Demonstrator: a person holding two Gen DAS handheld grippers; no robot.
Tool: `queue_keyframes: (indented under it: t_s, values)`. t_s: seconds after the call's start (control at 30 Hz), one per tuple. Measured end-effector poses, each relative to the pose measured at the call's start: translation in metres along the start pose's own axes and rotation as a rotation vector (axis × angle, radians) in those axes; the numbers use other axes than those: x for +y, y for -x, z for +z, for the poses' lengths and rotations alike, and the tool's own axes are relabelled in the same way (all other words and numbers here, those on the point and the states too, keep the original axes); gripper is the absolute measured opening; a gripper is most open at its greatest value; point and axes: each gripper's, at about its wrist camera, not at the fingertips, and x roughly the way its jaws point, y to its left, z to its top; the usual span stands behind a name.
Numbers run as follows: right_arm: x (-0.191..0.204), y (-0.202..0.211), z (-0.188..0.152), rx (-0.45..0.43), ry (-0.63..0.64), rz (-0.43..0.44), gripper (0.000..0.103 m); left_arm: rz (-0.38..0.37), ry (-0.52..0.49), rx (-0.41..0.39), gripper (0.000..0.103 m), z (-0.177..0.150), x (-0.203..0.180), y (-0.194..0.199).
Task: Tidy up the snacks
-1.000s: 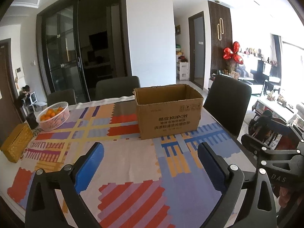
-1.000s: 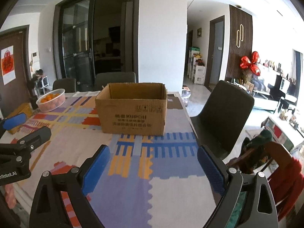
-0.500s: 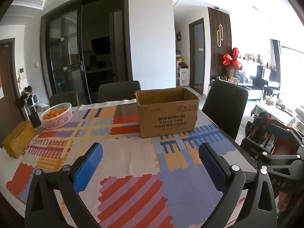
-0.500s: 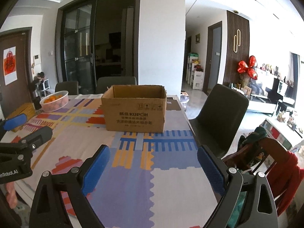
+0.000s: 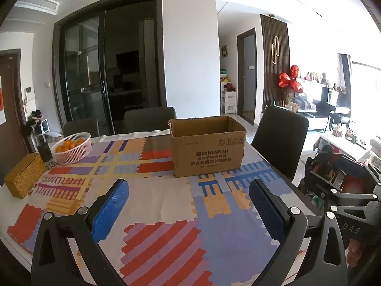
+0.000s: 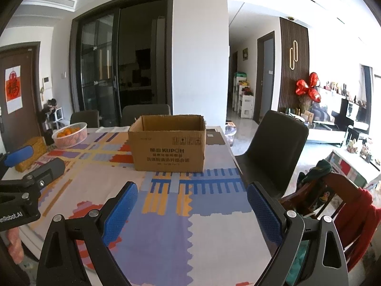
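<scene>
Both grippers, left gripper (image 5: 188, 205) and right gripper (image 6: 191, 205), hang spread wide and empty above the tabletop (image 5: 166, 197). No snacks show; the cardboard box (image 6: 167, 143) stands open-topped ahead, its inside hidden. That fits snacks packed inside or none brought yet, so I judge it best to look into the box squarely.

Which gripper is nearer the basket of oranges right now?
Left. The left gripper sits on the basket's side of the table; the right gripper is farther, toward the dark chair.
</scene>
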Motion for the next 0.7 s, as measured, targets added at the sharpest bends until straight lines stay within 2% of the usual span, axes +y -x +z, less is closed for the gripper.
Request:
queue_keyframes:
  t_s: [0.7]
  values:
    - [-0.0009,0.0007,-0.0014,0.004,0.003,-0.002,0.094,0.006,0.019,0.013,0.103,-0.0062,0.0042,-0.0049]
